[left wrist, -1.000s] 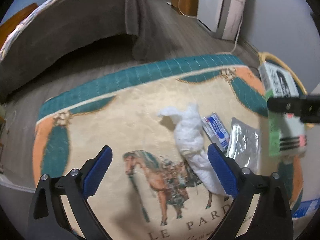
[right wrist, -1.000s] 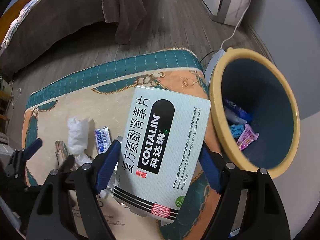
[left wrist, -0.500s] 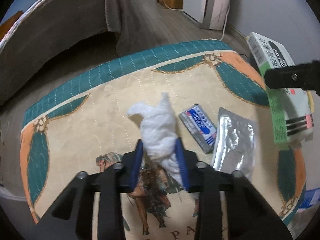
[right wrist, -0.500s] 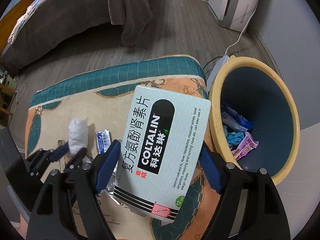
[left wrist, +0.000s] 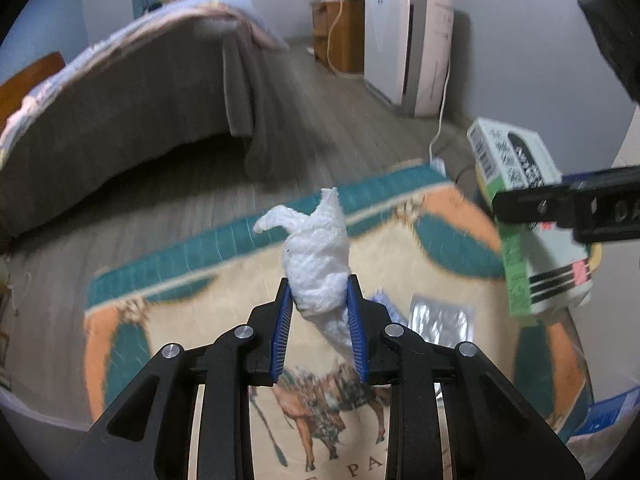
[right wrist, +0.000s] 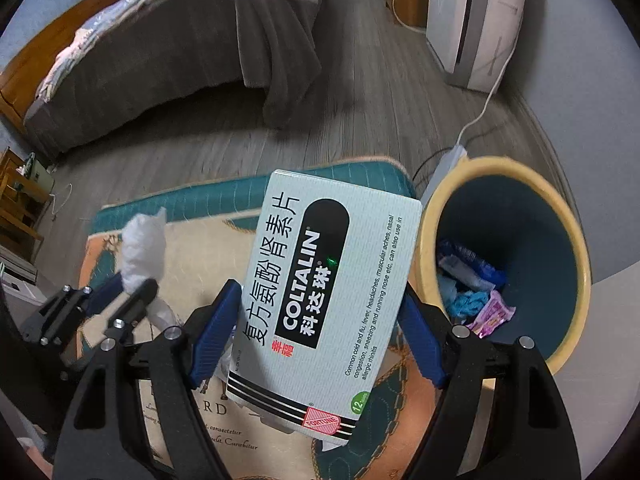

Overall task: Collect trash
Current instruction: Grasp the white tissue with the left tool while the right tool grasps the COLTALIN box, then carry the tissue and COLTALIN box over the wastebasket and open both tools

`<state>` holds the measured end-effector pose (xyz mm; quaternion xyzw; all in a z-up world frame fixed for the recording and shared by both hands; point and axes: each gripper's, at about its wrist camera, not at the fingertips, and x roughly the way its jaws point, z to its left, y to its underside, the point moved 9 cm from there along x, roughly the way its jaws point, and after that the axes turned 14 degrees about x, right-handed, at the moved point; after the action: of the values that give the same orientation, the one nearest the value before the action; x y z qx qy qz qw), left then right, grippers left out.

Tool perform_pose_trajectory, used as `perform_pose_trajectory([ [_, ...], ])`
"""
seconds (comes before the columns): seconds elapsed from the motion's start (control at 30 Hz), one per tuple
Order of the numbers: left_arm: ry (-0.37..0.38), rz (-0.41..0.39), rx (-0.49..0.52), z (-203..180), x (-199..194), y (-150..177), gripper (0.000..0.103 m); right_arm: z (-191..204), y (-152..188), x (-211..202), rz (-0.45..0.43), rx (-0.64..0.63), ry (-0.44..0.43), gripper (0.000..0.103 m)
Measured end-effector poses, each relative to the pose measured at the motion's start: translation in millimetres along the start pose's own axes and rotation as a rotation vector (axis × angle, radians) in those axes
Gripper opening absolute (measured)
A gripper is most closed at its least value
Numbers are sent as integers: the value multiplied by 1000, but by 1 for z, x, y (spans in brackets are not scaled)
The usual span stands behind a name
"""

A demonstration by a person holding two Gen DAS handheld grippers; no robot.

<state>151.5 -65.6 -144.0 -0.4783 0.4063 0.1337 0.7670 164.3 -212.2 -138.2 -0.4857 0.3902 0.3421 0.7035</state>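
Note:
A crumpled white tissue is lifted off the horse-print mat; my left gripper has its blue pads pressing on the tissue's lower part, with the jaws still closing. From the right wrist view the tissue and the left gripper appear at the left. My right gripper is shut on a pale green Coltalin medicine box, held above the mat beside a yellow-rimmed blue bin. The box also shows at the right of the left wrist view.
A silver foil blister pack and a small blue-white wrapper lie on the mat. Several wrappers lie in the bin. Beyond are a bed with a grey cover, a white appliance and its cable.
My left gripper went from wide open to shut on the tissue and lifted it off the mat. My right gripper rose a little with the box in it.

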Motion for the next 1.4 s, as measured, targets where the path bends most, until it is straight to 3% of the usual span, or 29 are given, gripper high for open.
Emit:
perform_pose_trajectory([
  [0.27,0,-71,-14,1,-24,-36,28,-14,-18,-28,-68,5,-17,76],
  [0.5,20,-98,19,-22,-34,-59,28,-41,-34,-48,-112,20,-18,76],
  [0.87,83,-115,70,-66,-33,-80,28,-112,-57,-78,-185,64,28,76],
  [1.4,151,-80,153,-125,-16,-94,28,-192,-56,-55,-118,199,90,76],
])
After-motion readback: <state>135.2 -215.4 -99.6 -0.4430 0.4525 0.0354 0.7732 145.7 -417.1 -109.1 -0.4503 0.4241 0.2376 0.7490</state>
